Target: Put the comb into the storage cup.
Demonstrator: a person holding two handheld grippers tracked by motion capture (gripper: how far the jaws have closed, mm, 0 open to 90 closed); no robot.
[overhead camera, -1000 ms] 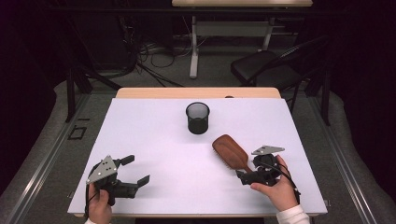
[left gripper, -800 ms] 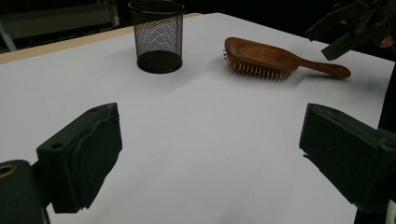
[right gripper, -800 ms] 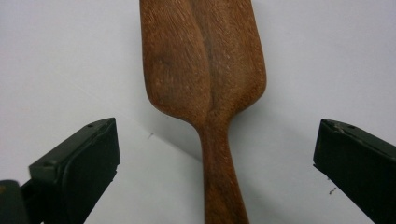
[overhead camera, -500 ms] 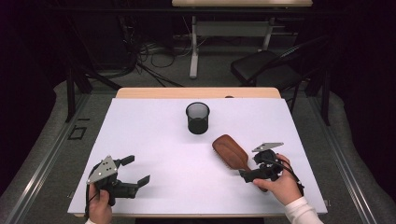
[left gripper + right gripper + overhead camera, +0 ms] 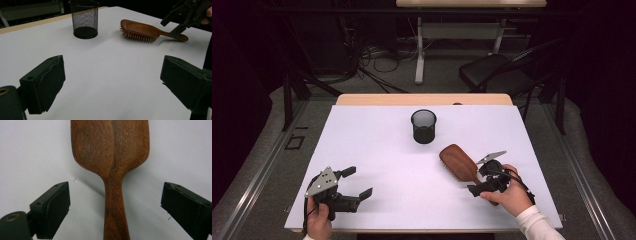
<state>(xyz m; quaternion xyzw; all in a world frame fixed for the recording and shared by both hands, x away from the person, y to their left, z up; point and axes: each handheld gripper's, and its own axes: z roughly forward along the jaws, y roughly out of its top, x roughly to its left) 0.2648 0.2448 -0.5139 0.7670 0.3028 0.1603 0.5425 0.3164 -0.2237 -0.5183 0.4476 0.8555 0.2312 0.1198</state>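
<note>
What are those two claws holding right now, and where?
Nothing yet. The right gripper straddles the hairbrush handle, fingers apart from it; the left gripper is empty.

A wooden hairbrush [image 5: 110,150] is seen from behind in the right gripper view, its broad, dark-grained back occupying the upper centre of the frame and its narrow handle running straight down to the bottom edge. The brush is laid on a white table surface [image 5: 30,152], and a soft shadow is cast to the right of the handle. The right gripper [image 5: 115,206] is held with its two black jaws at the lower left and lower right, the handle placed between them. The jaws have just been closing, yet a clear gap is left on each side and the wood is not touched.
</note>
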